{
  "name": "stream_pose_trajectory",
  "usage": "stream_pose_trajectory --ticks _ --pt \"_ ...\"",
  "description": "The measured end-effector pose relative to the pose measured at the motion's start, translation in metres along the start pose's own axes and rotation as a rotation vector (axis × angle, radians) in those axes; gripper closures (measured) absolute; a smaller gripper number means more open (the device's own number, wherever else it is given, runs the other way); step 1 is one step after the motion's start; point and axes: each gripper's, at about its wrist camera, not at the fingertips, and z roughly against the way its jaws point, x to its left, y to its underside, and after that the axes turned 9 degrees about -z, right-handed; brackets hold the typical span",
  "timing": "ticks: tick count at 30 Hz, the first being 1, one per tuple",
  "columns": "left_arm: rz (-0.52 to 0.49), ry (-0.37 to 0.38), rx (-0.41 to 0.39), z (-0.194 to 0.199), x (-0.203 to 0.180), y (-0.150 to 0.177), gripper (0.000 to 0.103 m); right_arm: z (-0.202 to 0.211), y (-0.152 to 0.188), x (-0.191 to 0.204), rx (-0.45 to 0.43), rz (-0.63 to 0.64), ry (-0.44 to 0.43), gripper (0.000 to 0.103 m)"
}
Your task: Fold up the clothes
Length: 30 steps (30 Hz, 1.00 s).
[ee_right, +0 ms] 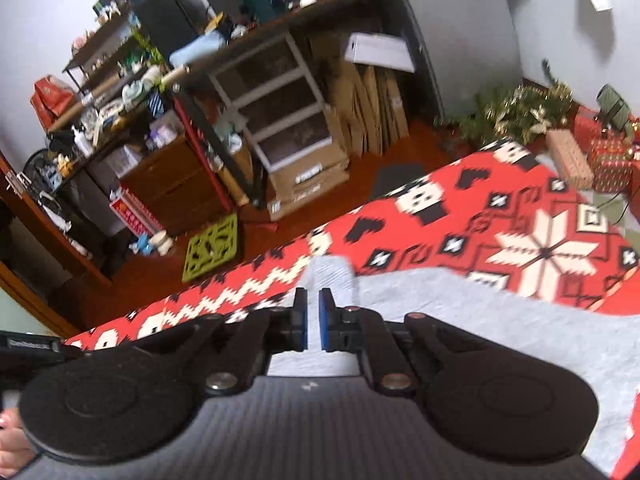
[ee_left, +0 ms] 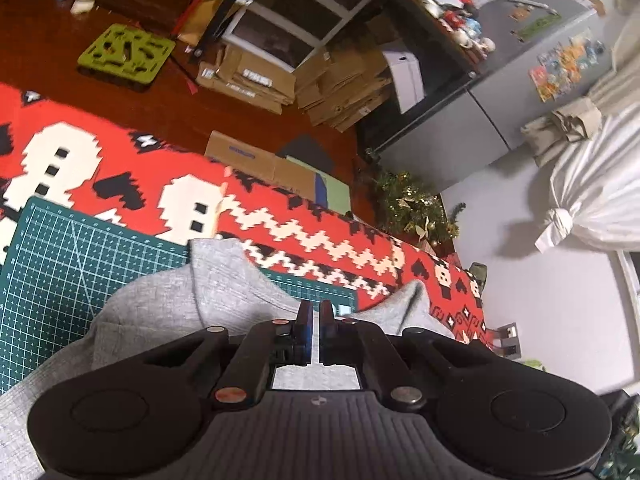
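Grey knit fills the near ground of both wrist views. At 6 o'clock in the left view, the left gripper (ee_left: 314,312) has its jaws drawn nearly together with only a thin slit between them; whether cloth is pinched there I cannot tell. The right gripper (ee_right: 313,304) shows a slightly wider gap between its blue pads (ee_right: 325,320), pale fabric showing behind it — again I cannot tell if it holds anything.

The grey garment (ee_left: 224,288) lies rumpled, one part humped up toward 11 o'clock from the left gripper, another lobe rising at 2 o'clock. It lies partly over a green cutting mat (ee_left: 72,256), at 9 o'clock, and partly over a red patterned blanket (ee_right: 520,232) that stretches away toward 2 o'clock in the right view.

Beyond, toward 12 o'clock, stand flattened cardboard boxes (ee_left: 344,88) and cluttered shelves (ee_right: 132,92).

As a judgement: the garment is not a neat flat fold — it looks mid-handling, with squaring and smoothing left to do.
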Motion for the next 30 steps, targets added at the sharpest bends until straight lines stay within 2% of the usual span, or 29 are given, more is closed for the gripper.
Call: stream_pose_trajectory --ticks 6,9,14,18,23,27,30 --pt "-0.153 -0.073 -0.076 0.019 -0.022 0.025 0.102 -0.009 0.008 -0.013 -0.009 0.030 0.018 0.095" --pt "-0.196 -0.082 -0.118 0.029 -0.022 0.039 0.099 -0.016 0.015 -0.014 -0.002 0.049 0.006 0.095" --pt "-0.141 -0.041 -0.105 0.016 -0.006 0.040 0.099 -0.019 0.013 -0.012 -0.010 0.023 -0.026 0.095" --pt "-0.107 -0.051 -0.083 -0.001 -0.001 0.025 0.099 -0.038 -0.008 -0.010 0.043 -0.025 -0.047 0.097" --pt "-0.074 -0.105 -0.062 -0.024 0.009 0.013 0.099 -0.076 -0.025 0.006 0.088 -0.003 0.001 0.097" --pt "-0.047 -0.110 -0.059 -0.028 0.020 0.012 0.099 -0.114 -0.029 0.012 0.142 0.010 0.071 0.101" --pt "-0.036 -0.111 -0.060 -0.027 0.027 0.011 0.099 -0.127 -0.031 0.011 0.147 -0.004 0.069 0.103"
